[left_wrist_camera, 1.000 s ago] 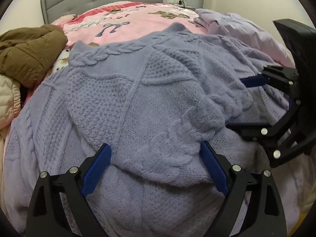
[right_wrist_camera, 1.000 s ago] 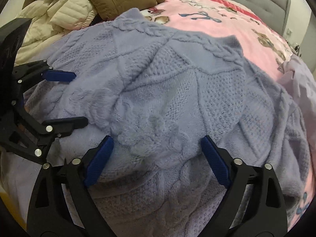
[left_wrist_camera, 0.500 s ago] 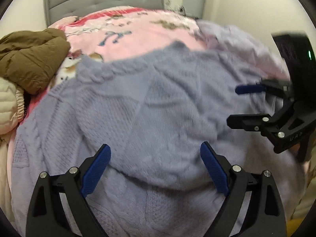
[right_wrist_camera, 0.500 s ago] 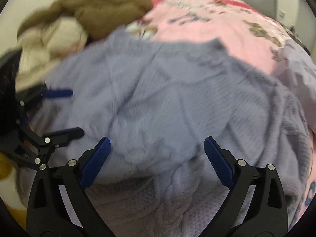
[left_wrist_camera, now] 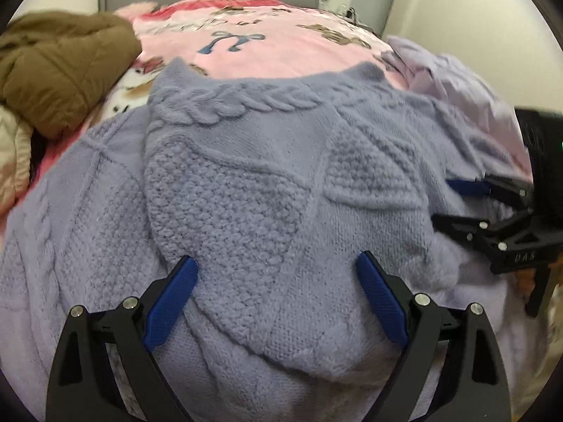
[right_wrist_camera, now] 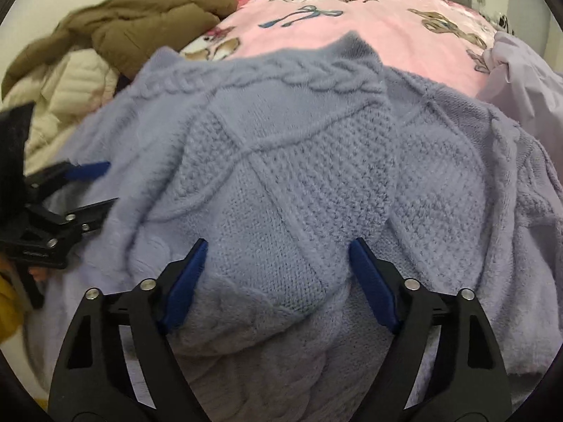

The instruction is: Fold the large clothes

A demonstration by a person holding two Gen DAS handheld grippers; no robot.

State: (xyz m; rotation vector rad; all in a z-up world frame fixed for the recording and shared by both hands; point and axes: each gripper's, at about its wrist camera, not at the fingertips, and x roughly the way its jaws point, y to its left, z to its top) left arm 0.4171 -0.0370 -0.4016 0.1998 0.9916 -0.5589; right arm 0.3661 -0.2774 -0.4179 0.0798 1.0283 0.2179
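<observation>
A: Where does our lavender cable-knit sweater (left_wrist_camera: 246, 190) lie?

B: Spread across the pink printed bedspread (left_wrist_camera: 267, 52), its folded panel uppermost with the cable band along the far edge. A brown puffer jacket (left_wrist_camera: 59, 66) and a cream quilted jacket (right_wrist_camera: 67, 88) are heaped at the far left; a pale lilac garment (left_wrist_camera: 454, 84) sits at the far right.

A: How do we hold the claws?

B: Our left gripper (left_wrist_camera: 278, 295) stands wide, straddling the near fold without its pads (left_wrist_camera: 172, 295) pinching it. Our right gripper (right_wrist_camera: 278, 277) also straddles the fold; its jaws have just been closing a little, with knit between them but not yet clamped.

A: Why side by side at the near edge?

B: We judge that two spaced holds keep the heavy knit from sagging when the next fold is carried away from us.
</observation>
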